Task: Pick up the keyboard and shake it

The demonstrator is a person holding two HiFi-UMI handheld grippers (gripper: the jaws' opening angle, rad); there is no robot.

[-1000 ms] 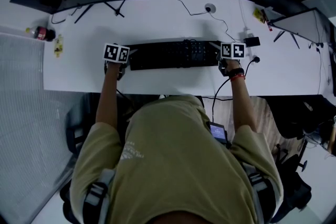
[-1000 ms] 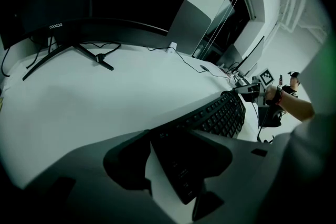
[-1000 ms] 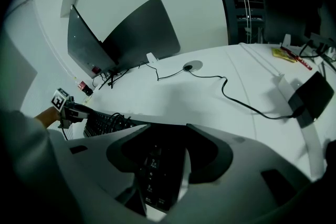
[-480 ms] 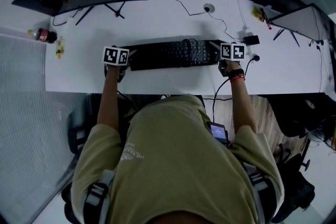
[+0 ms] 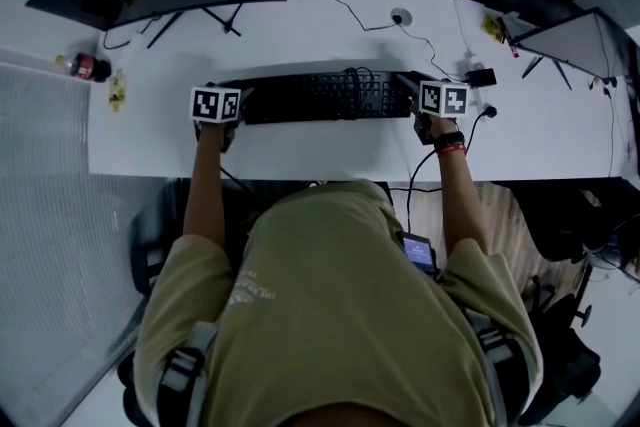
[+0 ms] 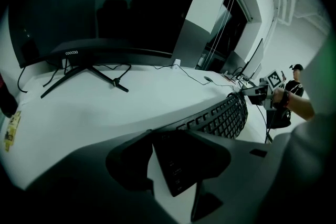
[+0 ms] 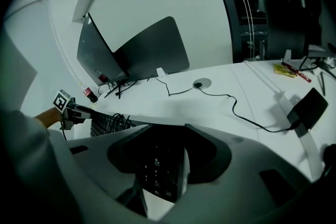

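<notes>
The keyboard [image 5: 320, 97] sits higher in mid-frame than before, seemingly lifted off the desk [image 5: 300, 150]. The left gripper [image 5: 240, 102], jaws just tightening, and the right gripper [image 5: 412, 95] each pinch an end. Shaking likely follows.

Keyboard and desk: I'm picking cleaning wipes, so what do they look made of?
The keyboard looks like black matte plastic: dull moulded keys, no shine. The desk looks like smooth white laminate or painted board, from its even, seamless top; which one is unclear.
</notes>
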